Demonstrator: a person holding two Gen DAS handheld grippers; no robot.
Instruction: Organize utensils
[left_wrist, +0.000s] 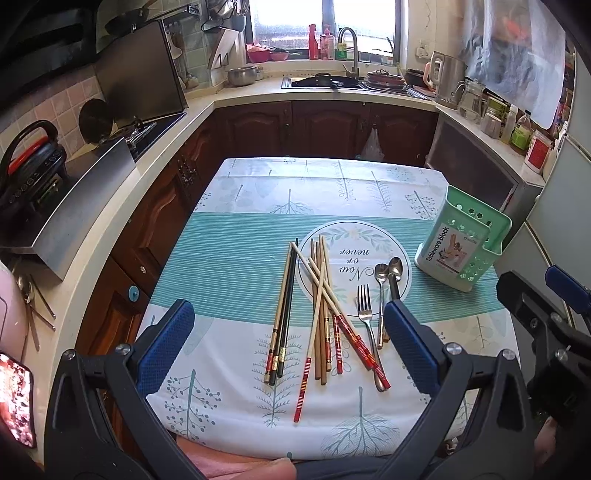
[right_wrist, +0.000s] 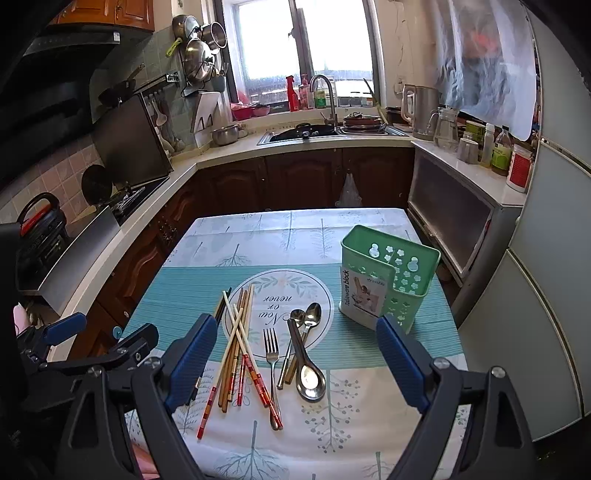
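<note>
Several chopsticks (left_wrist: 321, 314) lie crossed in a loose pile on the table, with dark ones (left_wrist: 284, 314) to their left. A fork (left_wrist: 365, 314) and two spoons (left_wrist: 388, 273) lie to the right of them. A green utensil holder (left_wrist: 461, 243) stands upright at the right. My left gripper (left_wrist: 291, 354) is open and empty, above the near edge, over the chopstick ends. In the right wrist view the chopsticks (right_wrist: 236, 343), fork (right_wrist: 271, 354), a large spoon (right_wrist: 310, 376) and the holder (right_wrist: 388, 280) show. My right gripper (right_wrist: 295, 362) is open and empty above the utensils.
The table carries a teal and white patterned cloth (left_wrist: 236, 258). Kitchen counters with a stove (left_wrist: 147, 125), a sink (left_wrist: 325, 81) and bottles (left_wrist: 517, 129) surround it. A fridge (right_wrist: 546, 295) stands close on the right. My right gripper's body (left_wrist: 546, 325) shows at the right of the left wrist view.
</note>
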